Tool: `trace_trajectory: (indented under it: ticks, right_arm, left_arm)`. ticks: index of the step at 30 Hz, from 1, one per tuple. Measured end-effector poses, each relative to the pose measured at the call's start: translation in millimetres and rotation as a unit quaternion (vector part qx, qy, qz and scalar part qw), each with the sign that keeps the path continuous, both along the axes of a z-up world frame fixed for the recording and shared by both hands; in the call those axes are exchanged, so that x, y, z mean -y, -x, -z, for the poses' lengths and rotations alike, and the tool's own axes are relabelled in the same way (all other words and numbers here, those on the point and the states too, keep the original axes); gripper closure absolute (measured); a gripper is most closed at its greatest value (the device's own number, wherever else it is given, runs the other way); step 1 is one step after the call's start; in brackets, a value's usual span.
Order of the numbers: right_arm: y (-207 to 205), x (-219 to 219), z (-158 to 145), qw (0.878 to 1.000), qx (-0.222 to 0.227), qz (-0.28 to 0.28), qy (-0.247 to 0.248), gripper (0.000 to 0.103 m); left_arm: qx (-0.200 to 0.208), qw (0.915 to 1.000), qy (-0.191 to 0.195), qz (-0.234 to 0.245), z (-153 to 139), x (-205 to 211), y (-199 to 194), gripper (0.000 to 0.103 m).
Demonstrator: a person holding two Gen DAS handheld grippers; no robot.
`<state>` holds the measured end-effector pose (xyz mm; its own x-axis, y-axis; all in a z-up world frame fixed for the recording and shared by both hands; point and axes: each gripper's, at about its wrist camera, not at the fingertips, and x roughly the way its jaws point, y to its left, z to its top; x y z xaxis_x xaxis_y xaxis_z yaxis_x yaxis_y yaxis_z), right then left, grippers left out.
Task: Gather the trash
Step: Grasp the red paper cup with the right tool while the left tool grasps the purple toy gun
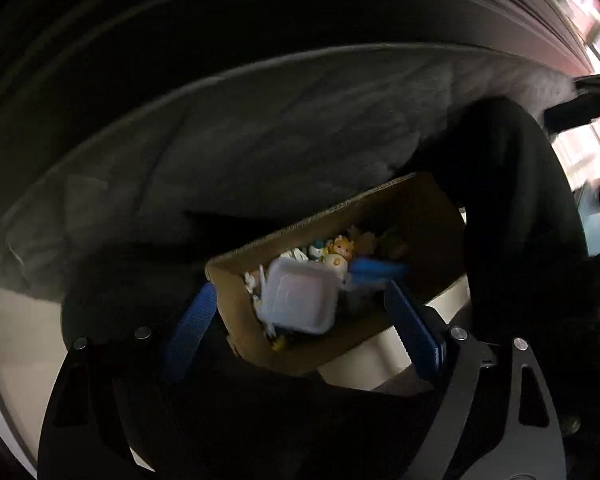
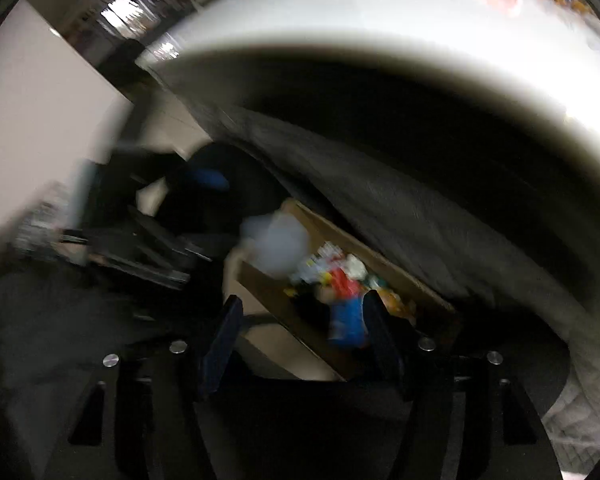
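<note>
An open cardboard box (image 1: pixel 416 212) sits on the floor, tilted in the picture, with several bits of trash and small toys inside. My left gripper (image 1: pixel 300 286) hangs over it, blue fingers (image 1: pixel 192 320) spread wide. A clear plastic lidded container (image 1: pixel 298 300) lies between them, touching neither pad. In the blurred right wrist view the same box (image 2: pixel 278 300) is seen. My right gripper (image 2: pixel 302 298) is open above it. A red and blue packet (image 2: pixel 346 312) is close by its right finger, over the box. The pale container (image 2: pixel 280 246) shows as a smear at the box's near end.
A grey quilted cover (image 1: pixel 300 120) hangs just behind the box. A white rounded table edge (image 2: pixel 380 64) arches overhead with coloured items on top. Pale floor (image 1: pixel 380 344) shows beside the box. The other gripper's black body (image 2: pixel 148 248) is at the left; dark shapes crowd both sides.
</note>
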<state>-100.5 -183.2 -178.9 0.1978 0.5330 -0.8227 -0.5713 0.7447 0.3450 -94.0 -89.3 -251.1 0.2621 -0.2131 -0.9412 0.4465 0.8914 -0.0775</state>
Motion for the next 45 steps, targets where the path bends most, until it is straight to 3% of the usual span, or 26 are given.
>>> trace_trajectory:
  ticks: [3, 5, 8, 11, 13, 17, 18, 20, 21, 23, 27, 30, 34, 37, 41, 42, 45]
  right_arm:
    - [-16, 14, -49, 0.997, 0.044, 0.030, -0.050, 0.032]
    - [-49, 26, -77, 0.992, 0.074, 0.079, -0.070, 0.032]
    - [-118, 45, -100, 0.973, 0.100, 0.190, -0.079, 0.032]
    - [-193, 64, -103, 0.950, 0.086, 0.285, -0.097, 0.031]
    - [-244, 71, -97, 0.935, 0.054, 0.327, -0.124, 0.031]
    - [-308, 75, -73, 0.914, -0.010, 0.381, -0.137, 0.031]
    - [-317, 71, -69, 0.914, -0.016, 0.381, -0.140, 0.036]
    - [-326, 58, -71, 0.927, 0.014, 0.364, -0.083, 0.055]
    - [-325, 53, -71, 0.932, 0.020, 0.353, -0.078, 0.067]
    - [-316, 50, -71, 0.939, 0.037, 0.334, -0.077, 0.068]
    - [-274, 68, -78, 0.940, 0.054, 0.318, -0.111, 0.068]
    - [-241, 94, -91, 0.938, 0.075, 0.314, -0.122, 0.068]
    - [-192, 117, -107, 0.940, 0.112, 0.303, -0.112, 0.067]
    - [-161, 133, -115, 0.941, 0.136, 0.294, -0.100, 0.067]
    - [-146, 155, -115, 0.942, 0.148, 0.285, -0.095, 0.066]
    - [-146, 157, -113, 0.942, 0.149, 0.285, -0.097, 0.066]
    - [-144, 164, -109, 0.942, 0.140, 0.281, -0.115, 0.066]
  left_arm:
    - [0.021, 0.9994, 0.028, 0.007, -20, -8, 0, 0.019]
    - [0.034, 0.9987, 0.036, 0.006, -31, -11, 0, 0.019]
    - [0.060, 0.9955, 0.073, 0.006, -58, -17, 1, 0.019]
    - [0.098, 0.9897, 0.104, 0.005, -88, -20, 4, 0.017]
    - [0.125, 0.9856, 0.113, -0.004, -110, -25, 5, 0.015]
    - [0.159, 0.9765, 0.143, -0.023, -140, -35, 5, 0.014]
    - [0.165, 0.9746, 0.149, -0.028, -146, -36, 3, 0.014]
    - [0.177, 0.9707, 0.158, -0.038, -155, -38, -4, 0.014]
    - [0.183, 0.9684, 0.163, -0.047, -161, -38, -13, 0.014]
    - [0.189, 0.9657, 0.167, -0.062, -172, -34, -37, 0.014]
    - [0.203, 0.9656, 0.132, -0.095, -186, -11, -99, 0.014]
    - [0.194, 0.9677, 0.123, -0.104, -188, 15, -149, 0.014]
    - [0.157, 0.9675, 0.114, -0.162, -180, 37, -202, 0.014]
    - [0.125, 0.9607, 0.116, -0.219, -171, 43, -230, 0.014]
    - [0.109, 0.9443, 0.084, -0.299, -160, 47, -260, 0.014]
    - [0.118, 0.9364, 0.069, -0.323, -159, 47, -264, 0.014]
    - [0.129, 0.9267, 0.014, -0.353, -157, 49, -270, 0.021]
